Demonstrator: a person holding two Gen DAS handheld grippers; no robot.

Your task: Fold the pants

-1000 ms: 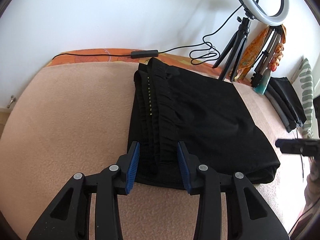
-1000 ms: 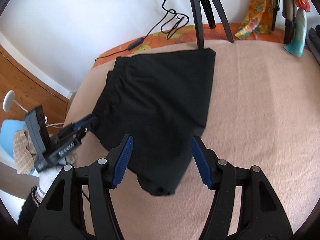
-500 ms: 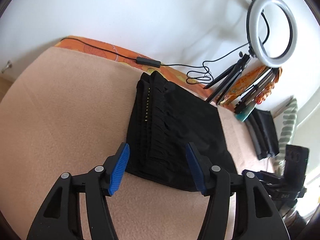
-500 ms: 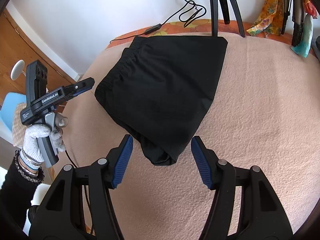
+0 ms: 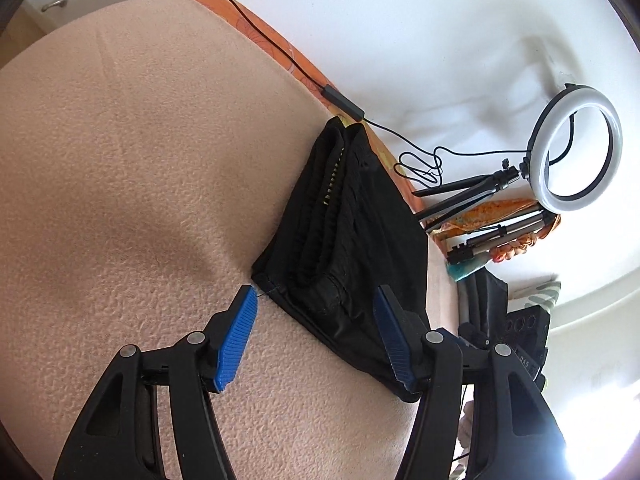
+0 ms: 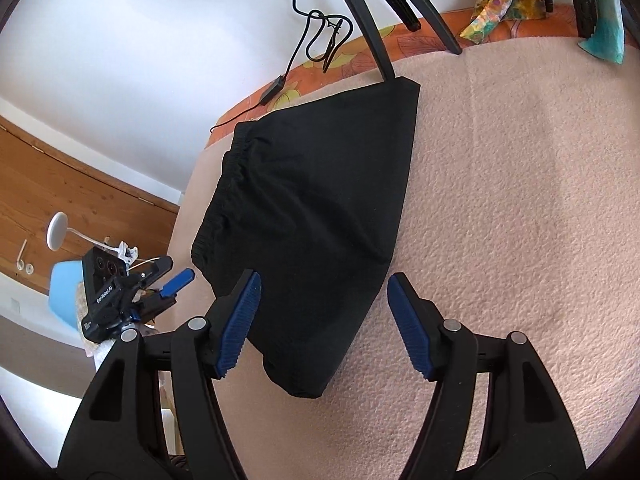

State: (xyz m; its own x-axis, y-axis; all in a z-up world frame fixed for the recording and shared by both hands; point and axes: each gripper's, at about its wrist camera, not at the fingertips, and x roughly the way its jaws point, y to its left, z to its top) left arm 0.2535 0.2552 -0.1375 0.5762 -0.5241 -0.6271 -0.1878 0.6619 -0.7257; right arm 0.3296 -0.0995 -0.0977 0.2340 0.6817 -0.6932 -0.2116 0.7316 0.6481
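At the centre of both frames, the folded black pants [image 5: 352, 240] lie on the pink blanket [image 5: 120, 160]. The left gripper [image 5: 316, 336] and right gripper [image 6: 324, 320] hover spread wide, grasping nothing. A ring light [image 5: 576, 148] stands upper right.

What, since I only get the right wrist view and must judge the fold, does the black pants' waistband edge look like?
Observer: In the left wrist view the folded black fabric pants show gathered waistband layers stacked, with a row of yellow dots between them.
Operator: Is the left gripper holding them?
Observer: No; the left gripper is open, its jaws either side of the pants' near corner.
Operator: Anything beyond the pants?
Observer: A white ring light on a black tripod.
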